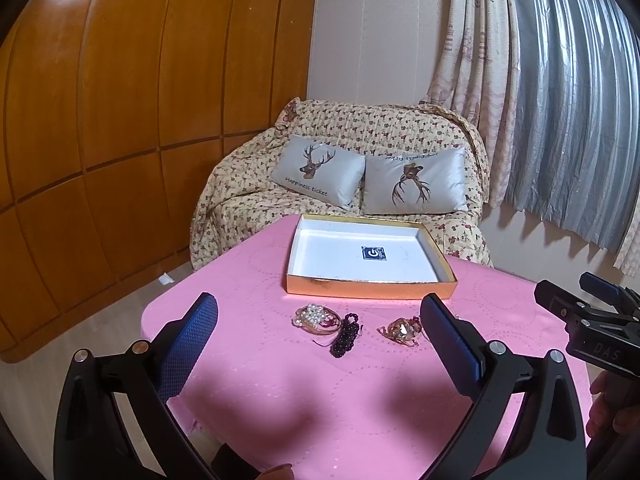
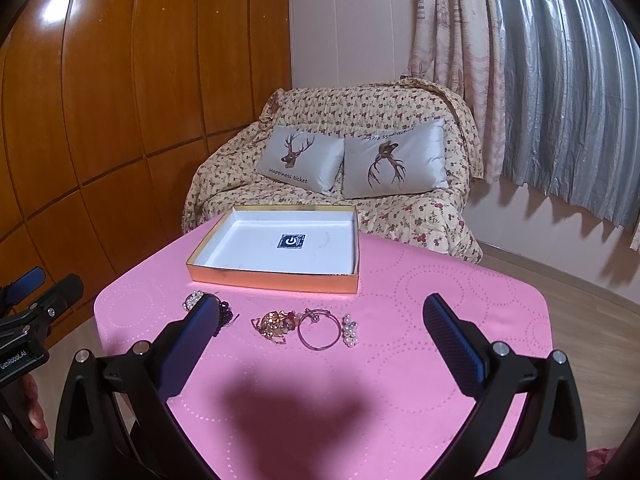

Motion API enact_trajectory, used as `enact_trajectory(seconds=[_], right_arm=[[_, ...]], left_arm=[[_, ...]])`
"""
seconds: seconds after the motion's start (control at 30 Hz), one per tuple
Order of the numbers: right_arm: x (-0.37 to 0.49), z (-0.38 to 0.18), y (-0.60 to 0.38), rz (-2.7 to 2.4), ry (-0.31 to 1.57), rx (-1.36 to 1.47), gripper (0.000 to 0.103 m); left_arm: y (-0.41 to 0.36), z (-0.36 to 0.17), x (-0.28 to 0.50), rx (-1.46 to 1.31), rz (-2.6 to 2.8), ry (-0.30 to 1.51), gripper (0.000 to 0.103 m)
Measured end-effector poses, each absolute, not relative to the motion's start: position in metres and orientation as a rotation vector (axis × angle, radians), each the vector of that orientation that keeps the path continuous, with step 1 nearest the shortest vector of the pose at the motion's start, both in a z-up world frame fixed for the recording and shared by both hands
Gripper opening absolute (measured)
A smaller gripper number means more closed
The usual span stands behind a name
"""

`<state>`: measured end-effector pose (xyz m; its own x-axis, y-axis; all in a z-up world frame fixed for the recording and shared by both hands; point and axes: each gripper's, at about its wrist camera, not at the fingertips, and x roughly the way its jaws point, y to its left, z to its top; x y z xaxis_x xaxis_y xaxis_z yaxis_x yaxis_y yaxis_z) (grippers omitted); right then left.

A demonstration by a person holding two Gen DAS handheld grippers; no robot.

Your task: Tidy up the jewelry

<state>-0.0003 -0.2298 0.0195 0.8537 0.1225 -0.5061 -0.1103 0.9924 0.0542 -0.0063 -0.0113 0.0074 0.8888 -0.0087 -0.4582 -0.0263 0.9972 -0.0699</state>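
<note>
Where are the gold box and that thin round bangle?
gold box [image 2: 276, 278]: right wrist view, its near gold wall.
thin round bangle [image 2: 320, 347]: right wrist view, near edge of its ring.

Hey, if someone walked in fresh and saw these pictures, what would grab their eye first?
Probably the pink tablecloth, with the open gold-edged box sitting empty at its far side. Next, the jewelry in front of the box: a pearl cluster, dark beads, a gold piece and a thin bangle. Both tongs, left and right, hover open.
</note>
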Motion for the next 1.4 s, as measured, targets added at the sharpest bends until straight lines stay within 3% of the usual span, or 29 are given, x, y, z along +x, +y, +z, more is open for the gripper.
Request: enact_trajectory(seconds=[1.4], right_arm=[[-0.004,0.007,-0.230,0.110,0.533,0.023,0.000]], left_arm=[[-0.006,-0.005,-0.001,-0.094,0.011,0.498,0.098]])
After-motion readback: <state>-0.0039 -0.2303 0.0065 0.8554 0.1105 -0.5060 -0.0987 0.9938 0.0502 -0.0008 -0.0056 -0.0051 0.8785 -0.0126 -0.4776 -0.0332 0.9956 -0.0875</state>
